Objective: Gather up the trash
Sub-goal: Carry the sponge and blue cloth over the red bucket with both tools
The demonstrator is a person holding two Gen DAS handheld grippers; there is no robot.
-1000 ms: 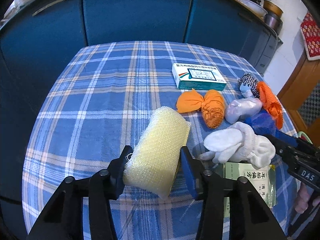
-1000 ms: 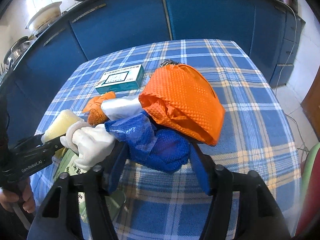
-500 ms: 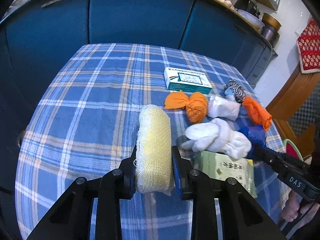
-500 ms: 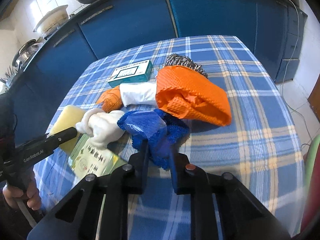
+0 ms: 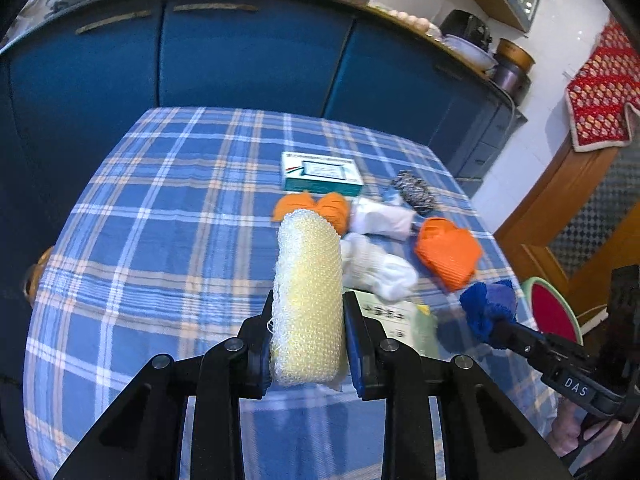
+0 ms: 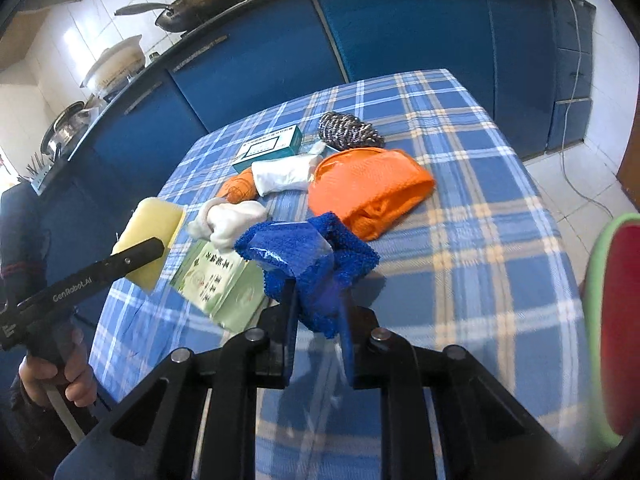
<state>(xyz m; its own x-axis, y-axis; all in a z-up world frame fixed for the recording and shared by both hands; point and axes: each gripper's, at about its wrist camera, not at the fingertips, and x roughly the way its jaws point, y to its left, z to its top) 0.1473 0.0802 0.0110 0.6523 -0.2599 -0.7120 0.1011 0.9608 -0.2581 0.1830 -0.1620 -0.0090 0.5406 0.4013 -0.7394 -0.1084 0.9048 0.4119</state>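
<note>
My left gripper (image 5: 307,320) is shut on a yellow sponge wrapped in netting (image 5: 308,292), held clear of the checked tablecloth (image 5: 160,240). My right gripper (image 6: 318,300) is shut on a crumpled blue cloth (image 6: 308,248), also lifted off the table. That blue cloth (image 5: 488,308) shows at the right of the left wrist view, and the yellow sponge (image 6: 150,240) at the left of the right wrist view. On the table lie an orange cloth (image 6: 368,188), a white glove (image 6: 228,220), a green paper packet (image 6: 220,280), a white bag (image 6: 284,174), a small orange bundle (image 6: 240,188), a steel scourer (image 6: 348,132) and a teal box (image 6: 272,148).
Blue kitchen cabinets (image 5: 248,60) run behind the table, with pots and a wok (image 6: 200,0) on the counter. A red and green round object (image 6: 616,320) stands at the table's right side. A person's hand (image 6: 60,376) grips the left handle. A wooden door (image 5: 568,216) is at the right.
Both grippers closed, the left on the yellow sponge and the right on the blue cloth, then lifted them off the table and drew back toward me.
</note>
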